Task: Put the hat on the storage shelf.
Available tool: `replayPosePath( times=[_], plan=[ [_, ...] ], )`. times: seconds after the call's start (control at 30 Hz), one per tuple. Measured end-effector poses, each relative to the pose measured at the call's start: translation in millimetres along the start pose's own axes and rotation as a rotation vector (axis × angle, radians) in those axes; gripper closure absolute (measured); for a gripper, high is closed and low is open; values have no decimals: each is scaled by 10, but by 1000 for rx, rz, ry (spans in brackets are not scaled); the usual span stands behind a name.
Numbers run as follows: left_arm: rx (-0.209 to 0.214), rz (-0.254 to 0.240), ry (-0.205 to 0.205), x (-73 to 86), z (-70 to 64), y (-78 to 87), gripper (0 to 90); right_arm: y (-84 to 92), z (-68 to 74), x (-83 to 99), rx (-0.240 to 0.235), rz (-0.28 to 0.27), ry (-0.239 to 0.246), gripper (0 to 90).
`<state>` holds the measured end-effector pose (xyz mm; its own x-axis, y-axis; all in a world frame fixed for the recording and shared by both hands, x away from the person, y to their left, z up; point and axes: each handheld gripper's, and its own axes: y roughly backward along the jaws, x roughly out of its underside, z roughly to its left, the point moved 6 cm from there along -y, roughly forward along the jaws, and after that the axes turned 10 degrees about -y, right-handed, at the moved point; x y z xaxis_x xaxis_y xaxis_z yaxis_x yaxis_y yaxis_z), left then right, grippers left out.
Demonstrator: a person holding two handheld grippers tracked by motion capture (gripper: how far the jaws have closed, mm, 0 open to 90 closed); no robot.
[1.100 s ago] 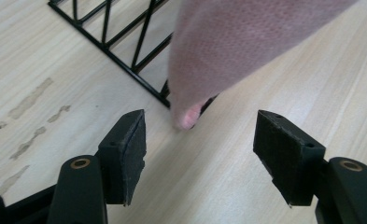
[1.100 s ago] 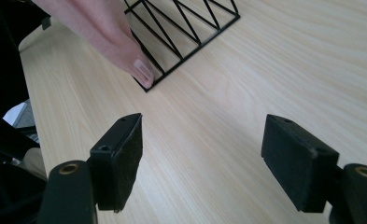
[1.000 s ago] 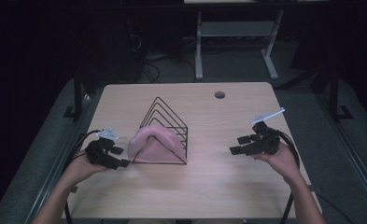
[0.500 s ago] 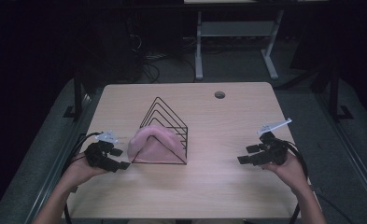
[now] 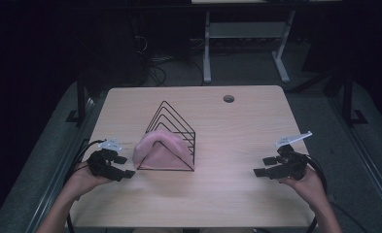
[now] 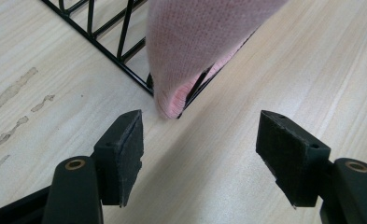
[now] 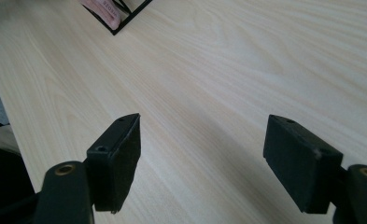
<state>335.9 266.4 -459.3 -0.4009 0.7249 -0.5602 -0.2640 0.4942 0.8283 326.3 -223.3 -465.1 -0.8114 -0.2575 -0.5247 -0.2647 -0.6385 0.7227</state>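
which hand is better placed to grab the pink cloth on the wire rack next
Left. The left gripper sits open right beside the pink cloth draped over the wire rack; the right gripper is open far across the table.

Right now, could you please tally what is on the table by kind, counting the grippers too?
Pink knitted cloth: 1
Black wire rack: 1
Grippers: 2, left gripper and right gripper, both open and holding nothing
Total: 4
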Motion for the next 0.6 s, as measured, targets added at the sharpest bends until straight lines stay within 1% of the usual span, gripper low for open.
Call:
replayPosePath(
  times=[0.07,0.13,0.2,0.23,0.27,0.33,0.4,0.47,0.5,0.53,0.57,0.6],
  plan=[
    [-4,-8,7,-1,-14,5,320,3,-16,32,9,-9,-3,270],
    [-6,-11,1,-1,-21,7,320,19,-6,67,3,-22,-2,270],
    [-11,-13,0,-2,-35,7,320,26,-10,100,8,-22,-1,270],
    [-12,-25,12,-7,-48,1,320,30,-13,121,9,-23,-4,270],
    [-11,-21,4,1,-50,2,320,35,-18,142,12,-23,-6,270],
    [-19,-23,2,13,-61,-14,319,45,-22,186,16,-26,-9,270],
    [-14,-12,-3,44,-83,-22,320,51,-26,233,17,-33,-13,270],
    [-21,-23,8,58,-108,-26,318,58,-30,291,14,-46,-17,269],
    [-21,-23,4,63,-114,-21,318,60,-34,317,11,-52,-18,269],
    [-23,-33,13,68,-131,-21,317,64,-33,336,11,-56,-27,269],
    [-28,-30,9,82,-139,-14,317,68,-37,361,10,-63,-29,269],
    [-33,-35,17,94,-155,-15,317,69,-42,383,10,-71,-28,267]
  ],
)
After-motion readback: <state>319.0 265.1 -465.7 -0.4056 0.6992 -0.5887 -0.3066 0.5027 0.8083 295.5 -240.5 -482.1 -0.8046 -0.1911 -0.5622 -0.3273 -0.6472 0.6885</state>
